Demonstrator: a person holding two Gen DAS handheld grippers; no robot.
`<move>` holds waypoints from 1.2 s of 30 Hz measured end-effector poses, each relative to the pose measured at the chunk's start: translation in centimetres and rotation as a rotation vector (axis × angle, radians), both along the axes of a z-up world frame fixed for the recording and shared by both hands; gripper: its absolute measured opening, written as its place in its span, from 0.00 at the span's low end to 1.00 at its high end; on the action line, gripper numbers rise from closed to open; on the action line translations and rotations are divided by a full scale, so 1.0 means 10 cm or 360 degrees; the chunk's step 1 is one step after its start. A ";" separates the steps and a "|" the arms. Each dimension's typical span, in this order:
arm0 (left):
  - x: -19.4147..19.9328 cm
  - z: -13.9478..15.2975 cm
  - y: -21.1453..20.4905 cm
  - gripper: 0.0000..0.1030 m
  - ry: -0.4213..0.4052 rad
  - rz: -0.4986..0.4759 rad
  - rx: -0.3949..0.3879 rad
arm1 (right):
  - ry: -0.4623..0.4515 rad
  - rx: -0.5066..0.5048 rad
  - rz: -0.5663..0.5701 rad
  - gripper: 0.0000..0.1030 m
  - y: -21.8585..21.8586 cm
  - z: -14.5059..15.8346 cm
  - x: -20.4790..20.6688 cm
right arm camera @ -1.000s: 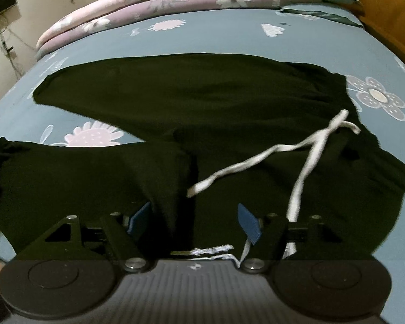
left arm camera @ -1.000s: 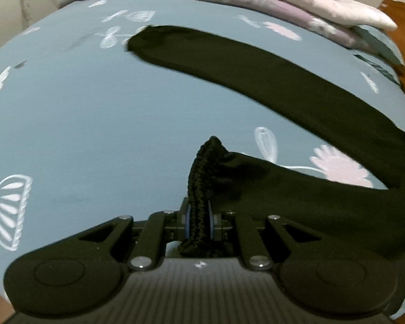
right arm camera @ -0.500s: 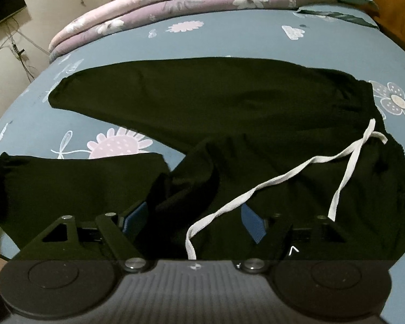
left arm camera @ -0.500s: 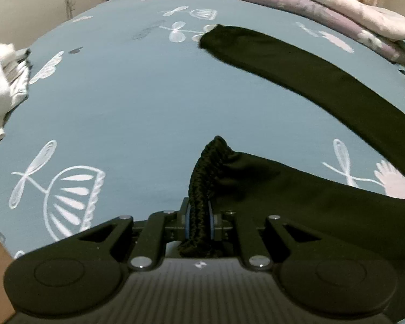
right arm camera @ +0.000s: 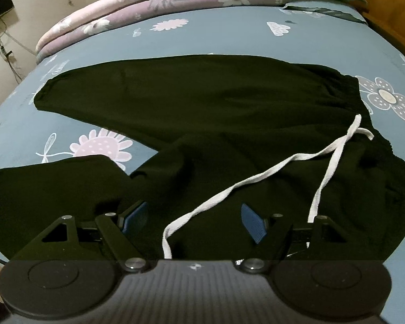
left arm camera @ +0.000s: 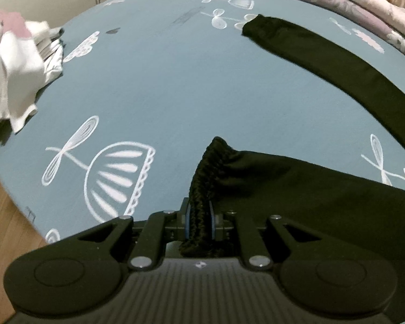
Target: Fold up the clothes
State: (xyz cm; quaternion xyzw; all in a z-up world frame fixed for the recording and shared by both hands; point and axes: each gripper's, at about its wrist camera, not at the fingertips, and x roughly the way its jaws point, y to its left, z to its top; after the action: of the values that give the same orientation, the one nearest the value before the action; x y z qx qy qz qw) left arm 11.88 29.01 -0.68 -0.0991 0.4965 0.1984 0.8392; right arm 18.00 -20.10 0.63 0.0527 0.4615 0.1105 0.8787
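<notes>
Trousers (right arm camera: 202, 102), black ones with a white drawstring (right arm camera: 243, 183), are spread across the bed (right arm camera: 229, 35), waistband off to the right, one leg stretched flat toward the far left and the other running along the near edge. The left gripper (left arm camera: 198, 216) is clamped tight on that near leg's ribbed cuff (left arm camera: 202, 178), bunching it up between the pads. The right gripper (right arm camera: 194, 216) hangs over the crotch area with its jaws wide and nothing pinched, the loose end of the drawstring lying right between them.

Biggest risk I'd guess: if the right one closes here it could grab the drawstring instead of fabric and just pull the cord out. Also the near leg looks rumpled near the crotch, so dragging the cuff over could fold in a crease or skew the legs. There's a pile of pale laundry (left arm camera: 16, 64) at the bed's far left corner, well clear.
</notes>
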 end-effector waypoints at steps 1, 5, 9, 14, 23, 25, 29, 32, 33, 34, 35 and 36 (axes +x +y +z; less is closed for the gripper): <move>-0.03 0.01 0.01 0.12 0.0007 0.0006 0.0003 | 0.0002 -0.0004 -0.0001 0.78 -0.01 0.00 0.01; -0.13 0.03 0.05 0.12 0.0024 0.0047 0.0001 | 0.0014 -0.0013 0.0007 0.78 -0.03 -0.03 0.07; -0.17 0.00 0.07 0.12 0.0041 0.0078 -0.0014 | 0.0018 -0.0012 0.0036 0.78 0.00 -0.05 0.13; -0.18 -0.04 0.05 0.12 0.0060 0.0091 0.0003 | 0.0024 -0.0018 0.0078 0.78 0.04 -0.06 0.15; -0.10 -0.01 0.17 0.12 0.0040 0.0116 0.0011 | 0.0027 -0.0032 0.0057 0.78 -0.02 -0.05 0.16; -0.07 -0.02 0.21 0.12 0.0054 0.0113 0.0017 | 0.0024 -0.0036 0.0049 0.78 -0.02 -0.05 0.16; -0.03 -0.06 0.30 0.12 0.0074 0.0136 0.0020 | 0.0015 -0.0050 0.0008 0.78 -0.08 -0.02 0.14; -0.02 -0.13 0.33 0.12 0.0098 0.0154 0.0014 | 0.0009 -0.0080 -0.0051 0.78 -0.18 0.00 0.09; -0.02 -0.14 0.33 0.12 0.0104 0.0157 0.0014 | 0.0005 -0.0092 -0.0083 0.78 -0.25 0.02 0.06; -0.01 -0.16 0.33 0.12 0.0110 0.0161 0.0015 | -0.0003 -0.0102 -0.0120 0.78 -0.32 0.04 0.03; 0.00 -0.18 0.33 0.12 0.0116 0.0164 0.0016 | -0.0010 -0.0112 -0.0157 0.78 -0.40 0.06 -0.01; 0.01 -0.20 0.33 0.12 0.0122 0.0167 0.0017 | -0.0017 -0.0123 -0.0201 0.78 -0.48 0.09 -0.06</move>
State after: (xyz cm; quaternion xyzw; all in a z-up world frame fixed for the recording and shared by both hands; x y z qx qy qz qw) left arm 11.93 32.30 -2.70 -0.1129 0.5213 0.2483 0.8086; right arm 17.45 -24.95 1.48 0.0474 0.4566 0.0372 0.8877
